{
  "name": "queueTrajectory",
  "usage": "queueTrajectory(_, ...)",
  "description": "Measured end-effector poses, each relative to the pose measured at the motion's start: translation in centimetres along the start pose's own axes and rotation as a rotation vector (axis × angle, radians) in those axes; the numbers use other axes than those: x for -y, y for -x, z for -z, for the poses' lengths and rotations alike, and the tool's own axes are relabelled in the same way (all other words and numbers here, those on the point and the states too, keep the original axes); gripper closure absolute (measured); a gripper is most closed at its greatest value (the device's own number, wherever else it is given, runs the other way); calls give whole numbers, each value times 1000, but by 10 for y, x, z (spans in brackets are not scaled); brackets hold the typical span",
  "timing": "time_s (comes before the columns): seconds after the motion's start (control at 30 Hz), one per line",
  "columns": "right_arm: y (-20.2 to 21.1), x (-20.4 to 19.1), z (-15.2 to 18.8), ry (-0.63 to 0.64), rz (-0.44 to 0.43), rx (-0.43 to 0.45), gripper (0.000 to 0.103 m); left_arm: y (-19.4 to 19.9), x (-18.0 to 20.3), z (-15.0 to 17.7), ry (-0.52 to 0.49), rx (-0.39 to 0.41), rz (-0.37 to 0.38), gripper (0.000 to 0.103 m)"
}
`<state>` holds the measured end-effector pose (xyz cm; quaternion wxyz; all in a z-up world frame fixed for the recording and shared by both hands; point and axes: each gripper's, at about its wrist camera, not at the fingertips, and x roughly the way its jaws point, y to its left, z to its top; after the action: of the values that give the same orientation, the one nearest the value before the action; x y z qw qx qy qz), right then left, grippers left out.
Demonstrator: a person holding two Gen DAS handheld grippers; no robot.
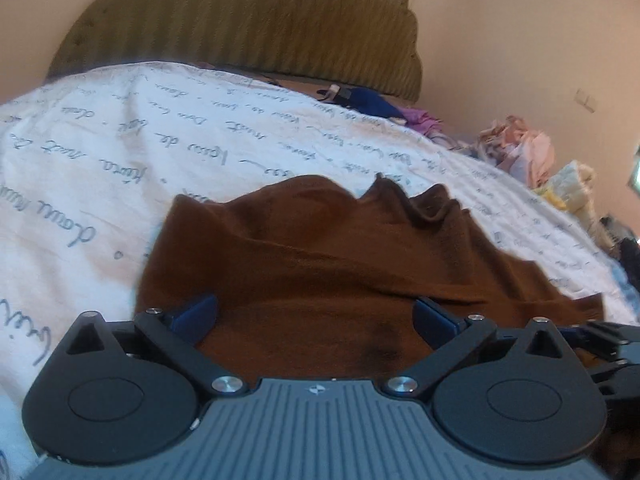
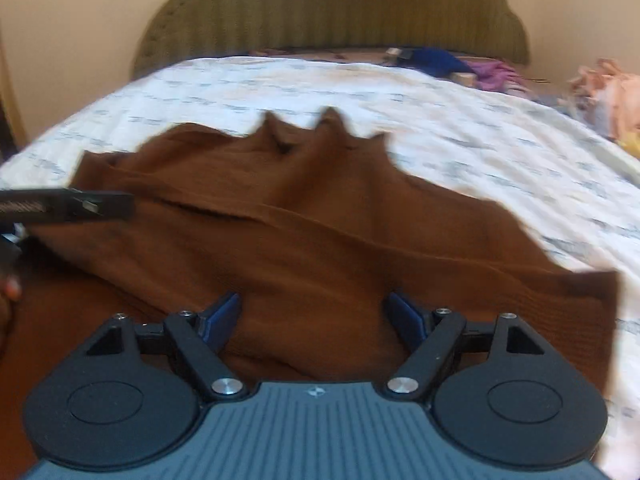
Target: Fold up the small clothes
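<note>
Bed sheet (image 1: 100,152), white with script print, fills most of both views; olive ribbed headboard (image 2: 332,8) behind it. The brown garment (image 2: 304,216) lies spread on the sheet near the close edge of the bed, directly under both grippers, with one diagonal fold already running across it and its far edge puckered into peaks.

Left gripper (image 1: 316,316) — jaws spread wide, grasping nothing, blue pads either side of brown cloth. Right gripper (image 2: 314,316) — also released, jaws wide, hanging over the near right part of the garment. The right view is blurred.

Judgement on the step: looks like a fresh grasp for the next fold. To do it well, drop each claw onto a near corner or hem, pinch a single layer edge and not the doubled ridge, lift both sides evenly, then carry the cloth over so the edges meet. The puckered far edge wants flattening first or the fold sets crooked.

In the way: little. The grippers sit near each other — part of the left one shows at the left edge of the right view — so a clash is possible.

Well apart, along the far right side: blue clothing (image 1: 374,102), a purple item (image 2: 494,72), a pink-and-peach pile (image 1: 520,148).
</note>
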<state>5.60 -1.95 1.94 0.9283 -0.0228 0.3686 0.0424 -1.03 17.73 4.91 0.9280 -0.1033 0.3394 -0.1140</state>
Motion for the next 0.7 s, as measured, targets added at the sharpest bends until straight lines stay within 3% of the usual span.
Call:
queueTrajectory(0.07, 10, 28, 13, -7, 4, 13, 19, 1, -4, -1, -6, -12, -4, 2)
queueTrajectory(0.1, 15, 39, 18, -18, -22, 16, 19, 0, -2, 0, -39, -30, -33, 2)
queueTrajectory(0.17, 24, 52, 21, -11, 27, 16, 18, 0, 7, 2, -116, -55, -96, 1)
queueTrajectory(0.23, 29, 64, 23, -74, 15, -8, 18, 2, 7, 4, -138, -72, -126, 1)
queueTrajectory(0.33, 47, 59, 20, -100, 79, -43, 17, 10, 1, 3, -162, -110, -182, 0)
queueTrajectory(0.4, 67, 51, 18, -128, 16, 6, 16, 24, -8, 2, -117, -138, -227, 0)
queueTrajectory(0.5, 71, 41, 15, -226, -68, 41, 15, 56, -13, 5, -5, -86, -132, 1)
queueTrajectory(0.57, 57, 30, 14, -248, -87, 9, 10, 63, 1, 10, -25, -62, -65, 1)
queueTrajectory(0.63, 39, 23, 21, -227, -52, -36, 7, 56, 20, 17, -98, -76, -66, 1)
queueTrajectory(0.7, 33, 14, 27, -132, 30, -21, 7, 37, 32, 30, -180, -138, -128, 0)
